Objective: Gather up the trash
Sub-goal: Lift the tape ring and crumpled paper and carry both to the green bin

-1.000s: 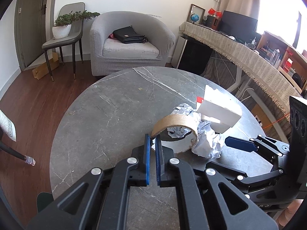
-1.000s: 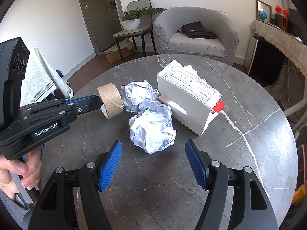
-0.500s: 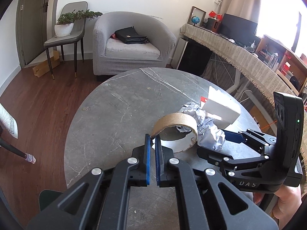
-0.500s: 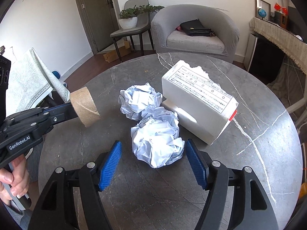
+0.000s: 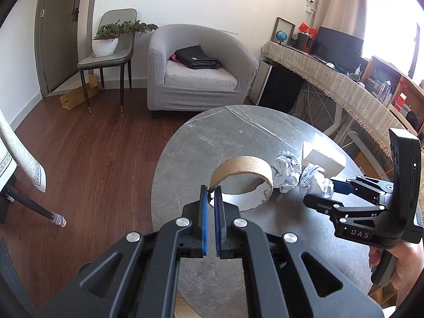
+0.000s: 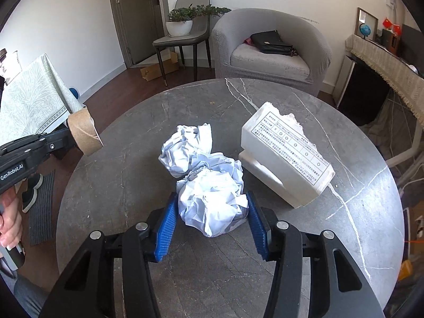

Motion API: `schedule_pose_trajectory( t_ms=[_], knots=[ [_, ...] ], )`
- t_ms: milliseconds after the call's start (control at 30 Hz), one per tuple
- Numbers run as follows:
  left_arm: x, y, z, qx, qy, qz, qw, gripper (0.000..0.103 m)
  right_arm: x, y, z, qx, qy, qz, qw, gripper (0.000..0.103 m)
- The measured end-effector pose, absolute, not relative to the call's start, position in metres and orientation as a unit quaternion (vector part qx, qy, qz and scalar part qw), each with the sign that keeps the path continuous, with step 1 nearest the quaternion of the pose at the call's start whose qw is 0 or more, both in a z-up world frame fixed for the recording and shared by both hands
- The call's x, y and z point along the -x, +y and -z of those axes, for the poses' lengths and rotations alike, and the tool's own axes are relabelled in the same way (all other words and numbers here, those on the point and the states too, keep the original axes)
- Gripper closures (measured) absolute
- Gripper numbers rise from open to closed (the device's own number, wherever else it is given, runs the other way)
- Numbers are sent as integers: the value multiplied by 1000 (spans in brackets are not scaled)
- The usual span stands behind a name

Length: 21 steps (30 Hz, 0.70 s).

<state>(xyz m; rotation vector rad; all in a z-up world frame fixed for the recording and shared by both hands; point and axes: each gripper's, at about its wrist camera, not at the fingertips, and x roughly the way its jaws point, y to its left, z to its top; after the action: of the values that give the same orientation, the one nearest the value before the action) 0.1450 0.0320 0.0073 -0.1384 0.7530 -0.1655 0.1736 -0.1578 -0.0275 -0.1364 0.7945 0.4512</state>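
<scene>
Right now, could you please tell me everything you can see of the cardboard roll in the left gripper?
The cardboard roll is a short, wide brown tube, hollow, with a ragged white-lined edge at one end. The left gripper is shut on its wall, holding it clear of the grey marble table, near that table's edge. Nothing else touches it.

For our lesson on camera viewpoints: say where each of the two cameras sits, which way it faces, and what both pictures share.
Left wrist: on the left gripper, looking down along its shut fingers at the cardboard roll they pinch; a hand shows.
Right wrist: on the right gripper, facing the crumpled paper ball its closing jaws now press; a hand shows.
Shared: round table, white box, armchair.
</scene>
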Motion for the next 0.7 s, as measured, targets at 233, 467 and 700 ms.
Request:
schedule_pose_trajectory(
  t_ms=[233, 467, 700],
  knots=[
    [-126, 46, -6, 62, 371, 74, 924, 98, -162, -157, 11, 59, 367, -215, 903, 52],
    [-109, 66, -4, 75, 375, 64, 922, 98, -148, -137, -5, 52, 348, -248, 902, 52],
    [-97, 84, -3, 76, 379, 46, 921, 98, -140, -114, -12, 52, 342, -282, 895, 52]
  ],
)
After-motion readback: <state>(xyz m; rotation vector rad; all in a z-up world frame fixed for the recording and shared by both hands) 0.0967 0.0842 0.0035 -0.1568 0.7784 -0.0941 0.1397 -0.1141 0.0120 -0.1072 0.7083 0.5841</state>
